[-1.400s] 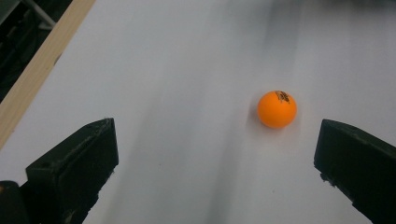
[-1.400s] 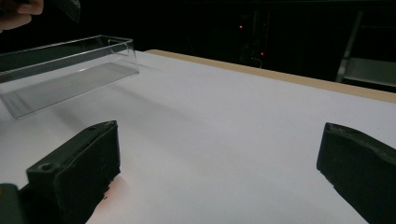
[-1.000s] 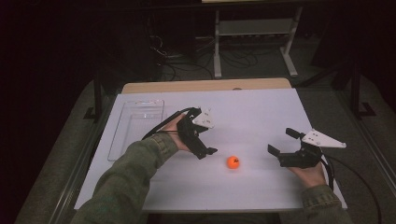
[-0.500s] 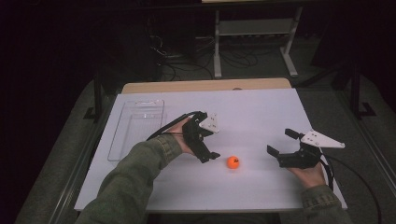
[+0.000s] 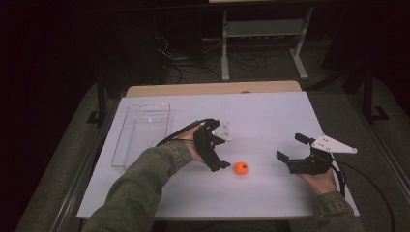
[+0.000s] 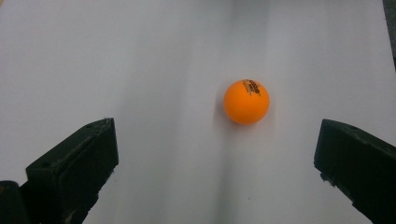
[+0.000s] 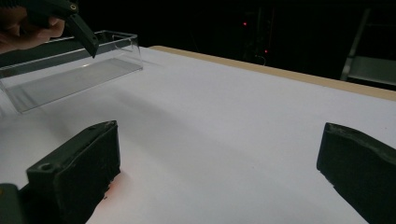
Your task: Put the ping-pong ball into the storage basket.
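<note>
A small orange ball [image 5: 241, 168] with black print lies on the white table [image 5: 261, 116], near the front middle. My left gripper [image 5: 218, 166] points down just to the left of it, open and apart from it. In the left gripper view the ball [image 6: 246, 101] rests a little ahead of the open left gripper [image 6: 215, 128], nearer the right jaw. My right gripper [image 5: 289, 146] hovers open at the ball's right, with nothing between its fingers. In the right gripper view, the right gripper [image 7: 219, 133] faces bare table and a faint orange glow shows beside its left jaw.
A clear plastic tray [image 5: 121, 145] stands empty at the table's left side, and the tray [image 7: 70, 70] appears again at the upper left of the right gripper view. A metal shelf frame [image 5: 261, 29] stands beyond the table's far edge. The room around is dark.
My left gripper has moved right and toward the front, closing in on the orange ball. The ball and the right gripper have stayed put.
</note>
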Demonstrator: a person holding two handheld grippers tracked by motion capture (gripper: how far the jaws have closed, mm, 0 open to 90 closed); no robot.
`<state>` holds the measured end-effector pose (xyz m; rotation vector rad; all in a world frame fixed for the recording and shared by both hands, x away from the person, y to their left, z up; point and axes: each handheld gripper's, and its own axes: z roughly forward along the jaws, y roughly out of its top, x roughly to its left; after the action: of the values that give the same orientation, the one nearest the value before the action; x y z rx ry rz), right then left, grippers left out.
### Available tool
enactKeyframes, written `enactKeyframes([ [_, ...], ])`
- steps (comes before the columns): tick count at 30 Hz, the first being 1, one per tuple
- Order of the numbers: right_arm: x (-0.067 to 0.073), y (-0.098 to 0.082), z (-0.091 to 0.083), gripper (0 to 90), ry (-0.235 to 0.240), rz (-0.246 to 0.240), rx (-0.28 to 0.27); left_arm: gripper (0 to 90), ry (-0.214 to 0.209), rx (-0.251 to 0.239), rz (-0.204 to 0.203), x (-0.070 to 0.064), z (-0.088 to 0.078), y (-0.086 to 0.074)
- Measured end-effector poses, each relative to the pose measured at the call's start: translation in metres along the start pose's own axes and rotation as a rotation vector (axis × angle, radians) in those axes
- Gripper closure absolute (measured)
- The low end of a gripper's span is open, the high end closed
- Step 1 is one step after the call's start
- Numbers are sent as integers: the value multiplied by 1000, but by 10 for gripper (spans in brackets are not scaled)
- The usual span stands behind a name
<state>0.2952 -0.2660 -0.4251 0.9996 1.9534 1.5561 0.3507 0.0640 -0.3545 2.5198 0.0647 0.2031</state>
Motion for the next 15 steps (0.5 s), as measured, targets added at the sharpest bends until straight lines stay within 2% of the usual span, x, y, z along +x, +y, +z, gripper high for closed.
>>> enactKeyframes([
  [15, 1, 0, 0, 0, 4, -5, 7, 0, -16, 31, 19, -1, 12, 1],
])
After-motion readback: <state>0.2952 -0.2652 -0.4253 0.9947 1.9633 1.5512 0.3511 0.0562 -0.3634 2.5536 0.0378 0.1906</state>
